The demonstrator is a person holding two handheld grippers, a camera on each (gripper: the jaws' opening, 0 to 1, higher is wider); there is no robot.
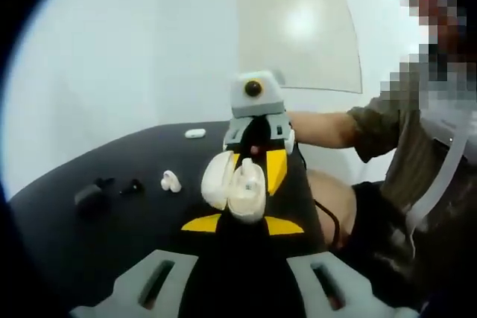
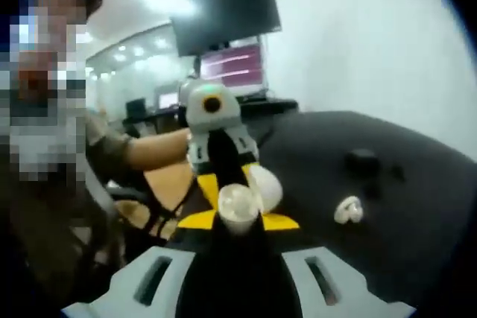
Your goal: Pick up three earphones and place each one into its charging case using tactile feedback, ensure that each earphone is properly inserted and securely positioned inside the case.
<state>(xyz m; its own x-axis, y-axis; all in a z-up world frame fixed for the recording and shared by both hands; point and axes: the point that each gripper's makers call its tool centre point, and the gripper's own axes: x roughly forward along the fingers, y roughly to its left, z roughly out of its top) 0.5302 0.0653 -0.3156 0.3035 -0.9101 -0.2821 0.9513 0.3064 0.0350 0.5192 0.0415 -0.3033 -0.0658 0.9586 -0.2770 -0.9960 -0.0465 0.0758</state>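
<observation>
Charging case (image 1: pixel 247 190), white and hinged open, is sitting right at the tips of my left tongs (image 1: pixel 242 223), which are clenching on its lower body, its lid swinging out toward 10 o'clock. My right tongs (image 2: pixel 238 220) are meeting it head-on from 12 o'clock in the left gripper view. They are pressing against something white and rounded at their tips, but I cannot tell whether they are clamping an earphone, pinching the case, or merely touching it.

I am judging the case to be light, hard and glossy, so it is likely slipping easily. I am thinking the flat sides of the lower shell are the place to hold it, well clear of the hinge and lid. An earphone would be tiny and smooth, best pinched across its bulb and seated with gentle pressure.

Moving outward in the left gripper view, a white earphone (image 1: pixel 171 182) is lying on the black tabletop (image 1: pixel 112 243) at 9 o'clock. Farther out that way are a black earphone (image 1: pixel 133 186) and a black case (image 1: pixel 89 197). A small white piece (image 1: pixel 195 133) is resting at 11 o'clock, near the far edge. A person's forearm (image 1: pixel 328 128) is reaching in at 2 o'clock.
</observation>
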